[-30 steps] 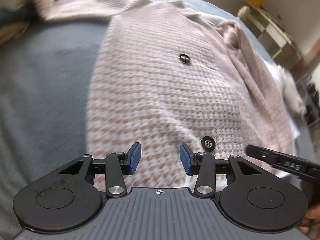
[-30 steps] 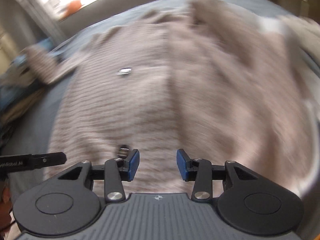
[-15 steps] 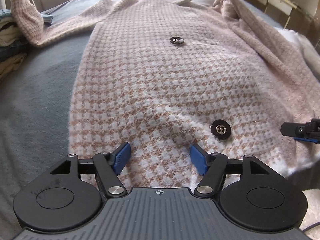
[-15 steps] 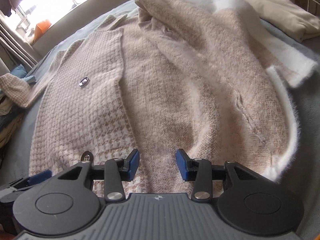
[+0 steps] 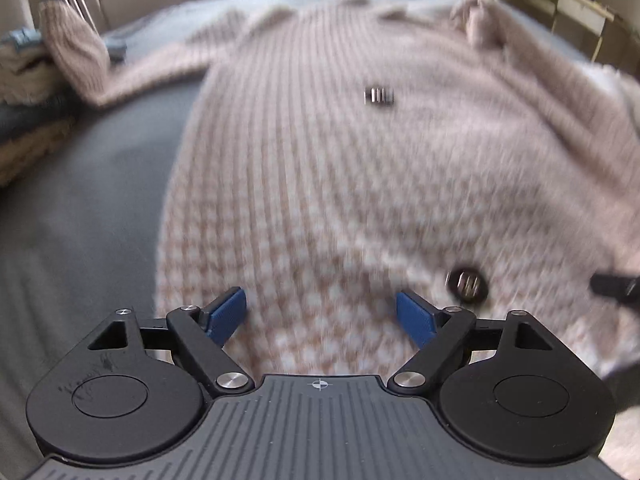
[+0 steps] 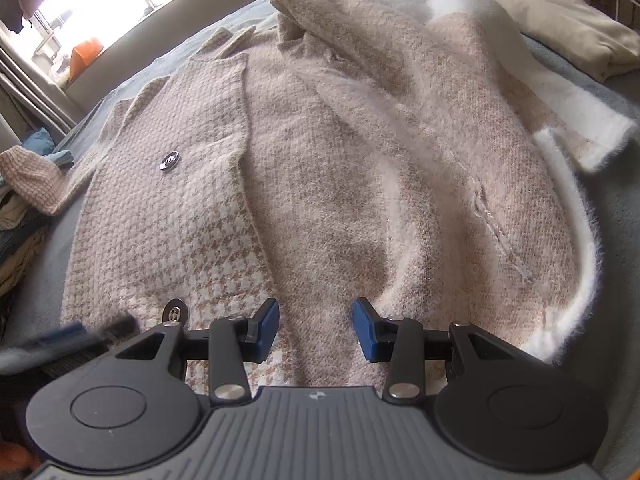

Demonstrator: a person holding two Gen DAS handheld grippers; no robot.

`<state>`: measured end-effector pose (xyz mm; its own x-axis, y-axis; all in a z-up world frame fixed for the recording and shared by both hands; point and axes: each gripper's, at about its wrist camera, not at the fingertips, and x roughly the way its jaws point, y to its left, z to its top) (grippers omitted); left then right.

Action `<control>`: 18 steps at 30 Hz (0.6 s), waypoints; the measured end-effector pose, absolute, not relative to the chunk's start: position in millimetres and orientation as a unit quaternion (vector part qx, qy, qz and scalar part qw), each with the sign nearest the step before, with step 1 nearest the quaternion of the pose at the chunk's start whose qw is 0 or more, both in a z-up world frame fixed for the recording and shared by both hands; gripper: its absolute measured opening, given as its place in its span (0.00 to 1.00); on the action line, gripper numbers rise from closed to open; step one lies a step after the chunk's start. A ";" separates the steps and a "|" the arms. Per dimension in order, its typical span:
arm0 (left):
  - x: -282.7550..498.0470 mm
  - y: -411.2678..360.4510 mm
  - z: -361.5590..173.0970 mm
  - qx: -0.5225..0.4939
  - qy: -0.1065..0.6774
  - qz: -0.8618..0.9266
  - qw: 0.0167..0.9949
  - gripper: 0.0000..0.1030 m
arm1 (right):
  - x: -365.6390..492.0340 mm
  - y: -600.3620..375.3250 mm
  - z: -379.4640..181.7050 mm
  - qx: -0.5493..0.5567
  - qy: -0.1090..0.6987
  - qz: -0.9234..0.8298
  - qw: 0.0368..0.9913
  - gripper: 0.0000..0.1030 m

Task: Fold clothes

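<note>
Your pink-and-white houndstooth knit cardigan (image 6: pixel 328 184) lies spread flat on the grey bed cover (image 5: pixel 80 216), its front panel with two dark round buttons on the side toward the window. Your left gripper (image 5: pixel 320 312) hovers at the cardigan's near hem, its jaws having just been opening and now wide apart, with the hem below them but nothing pinched (this view is blurred). The lower button (image 5: pixel 466 282) sits just beside its right blue pad (image 5: pixel 414 316), the upper button (image 5: pixel 378 96) further up the panel. Your right gripper (image 6: pixel 314 330) points at the same hem near the panel's open edge, jaws partly apart, gripping nothing. A folded beige garment (image 6: pixel 560 20) lies beyond the cardigan's far sleeve.
</note>
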<state>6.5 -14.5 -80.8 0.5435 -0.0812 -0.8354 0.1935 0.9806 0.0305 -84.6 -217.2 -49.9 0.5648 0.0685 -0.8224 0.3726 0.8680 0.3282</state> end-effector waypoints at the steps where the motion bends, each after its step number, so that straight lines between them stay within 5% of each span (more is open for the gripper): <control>1: 6.1 -14.7 -81.7 0.056 0.469 -0.079 0.878 0.85 | -85.9 -218.4 -48.8 0.245 0.455 -0.091 0.852 0.42; 13: 8.9 -13.2 -89.5 0.038 0.467 -0.073 0.880 0.99 | -145.9 -272.8 -4.0 0.196 0.375 -0.159 0.892 0.45; 15: 9.2 -13.3 -89.5 0.038 0.467 -0.072 0.881 0.99 | -157.3 -310.9 -2.9 0.251 0.351 -0.197 0.880 0.56; 18: 9.6 -13.2 -89.6 0.038 0.466 -0.072 0.881 0.99 | -171.8 -376.9 -15.3 0.383 0.305 -0.246 0.836 0.58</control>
